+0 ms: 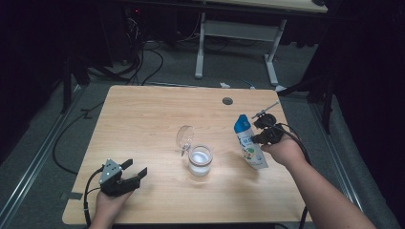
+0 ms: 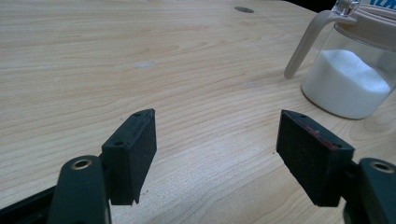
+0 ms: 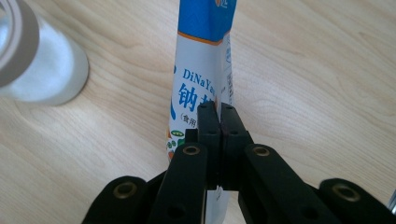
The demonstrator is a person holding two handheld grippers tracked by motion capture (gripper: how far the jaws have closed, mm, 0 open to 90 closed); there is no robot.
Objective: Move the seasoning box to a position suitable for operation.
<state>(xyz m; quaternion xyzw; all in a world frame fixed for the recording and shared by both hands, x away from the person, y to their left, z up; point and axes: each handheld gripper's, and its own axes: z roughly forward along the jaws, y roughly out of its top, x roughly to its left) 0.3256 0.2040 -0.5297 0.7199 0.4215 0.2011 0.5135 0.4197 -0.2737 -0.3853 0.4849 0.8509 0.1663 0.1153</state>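
The pouch (image 1: 250, 143) stands tilted at the table's (image 1: 143, 114) 3 o'clock side, pinched at its edge by the right gripper (image 1: 260, 134), jaws closed on it. A jar (image 1: 199, 160) of white powder, lid open, sits at centre. At 7 o'clock the left gripper (image 1: 134, 170) rests, jaws apart and empty.

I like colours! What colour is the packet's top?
Blue, above a white body on the packet, best in the right gripper view.

My light wooden table (image 1: 143, 124) stands on grey carpet (image 1: 229, 67). Beyond its far edge sits a white-legged desk (image 1: 239, 33); black cables (image 1: 138, 57) trail left of that desk, amid darkness.
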